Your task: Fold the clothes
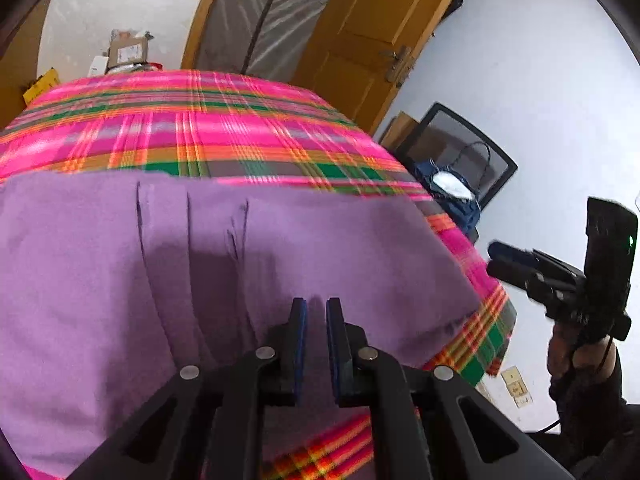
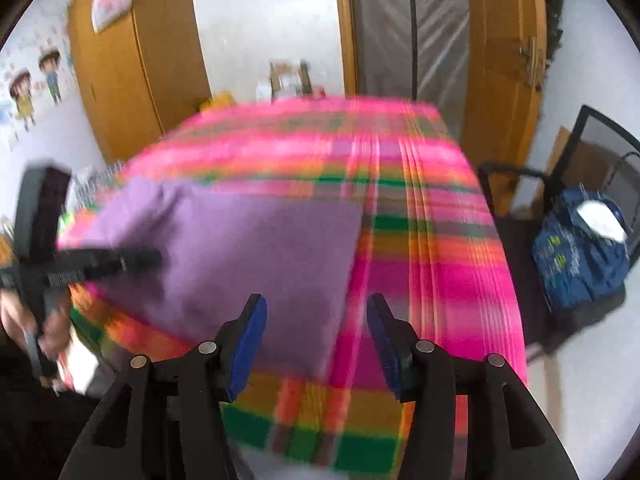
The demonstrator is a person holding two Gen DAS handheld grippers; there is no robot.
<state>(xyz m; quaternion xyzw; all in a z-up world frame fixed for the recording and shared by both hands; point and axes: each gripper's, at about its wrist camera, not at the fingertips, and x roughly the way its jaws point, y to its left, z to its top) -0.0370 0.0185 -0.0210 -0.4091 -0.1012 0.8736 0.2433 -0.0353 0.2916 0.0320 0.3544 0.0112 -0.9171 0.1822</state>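
Plaid-covered table (image 1: 240, 120) fills mid-frame; purple garment (image 1: 280, 248) lies across its lower half. Left gripper (image 1: 316, 308) narrow, apparently pinching the cloth; right gripper (image 2: 316, 312) released, empty. Risk: one-sided pull skews the fold.

Pale walls, a wooden door (image 1: 360, 36), cartoon wall stickers (image 2: 36, 80) and a black chair (image 1: 460, 152).
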